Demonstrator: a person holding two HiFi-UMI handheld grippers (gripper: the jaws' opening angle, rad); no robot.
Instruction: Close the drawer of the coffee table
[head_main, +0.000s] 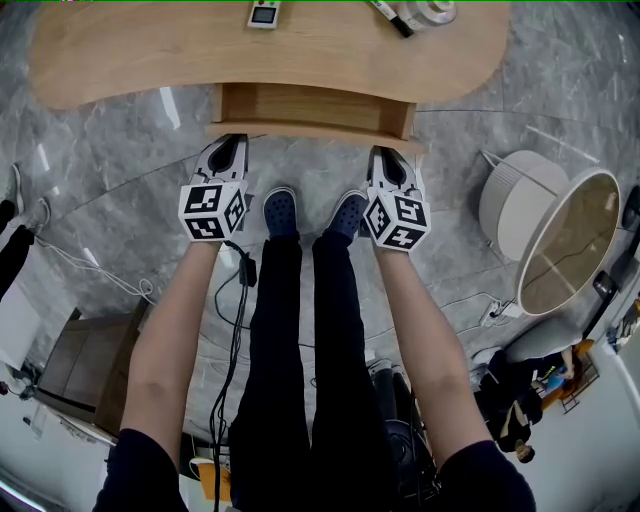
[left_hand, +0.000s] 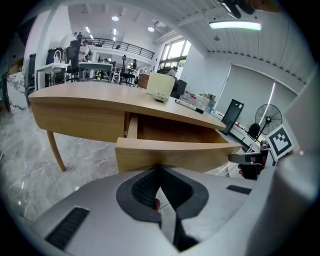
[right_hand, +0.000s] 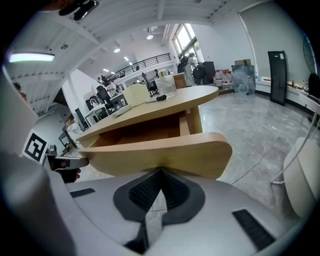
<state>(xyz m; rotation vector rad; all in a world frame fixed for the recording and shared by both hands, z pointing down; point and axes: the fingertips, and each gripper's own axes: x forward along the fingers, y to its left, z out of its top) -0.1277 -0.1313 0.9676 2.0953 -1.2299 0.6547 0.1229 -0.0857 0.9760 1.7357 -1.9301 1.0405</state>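
Drawer (head_main: 312, 108) is out of the coffee table (head_main: 180, 55), roughly half its depth exposed, with the front panel facing you. Nothing visible inside it from the head view.

Your left gripper (head_main: 232, 142) has its jaws closed with nothing between them. The tip is at the left end of the drawer front. In the left gripper view, the tip (left_hand: 160, 167) sits at the lower edge of the panel (left_hand: 170, 152) and looks like it's touching, but can't confirm contact.

Your right gripper (head_main: 386, 153) also has its jaws closed and is empty. Its tip is at the right end of the same panel. In the right gripper view, the tip (right_hand: 161, 171) is just under the rounded front (right_hand: 160, 150), same apparent contact.

Both grippers are roughly level with each other and point straight at the panel, with your arms extended. Your blue clogs (head_main: 281, 210) are on the floor between the grippers.

On the tabletop, well behind the drawer, are a small handheld device (head_main: 264, 14) and a marker (head_main: 390, 18). A round side table (head_main: 545, 215) stands off to your right.
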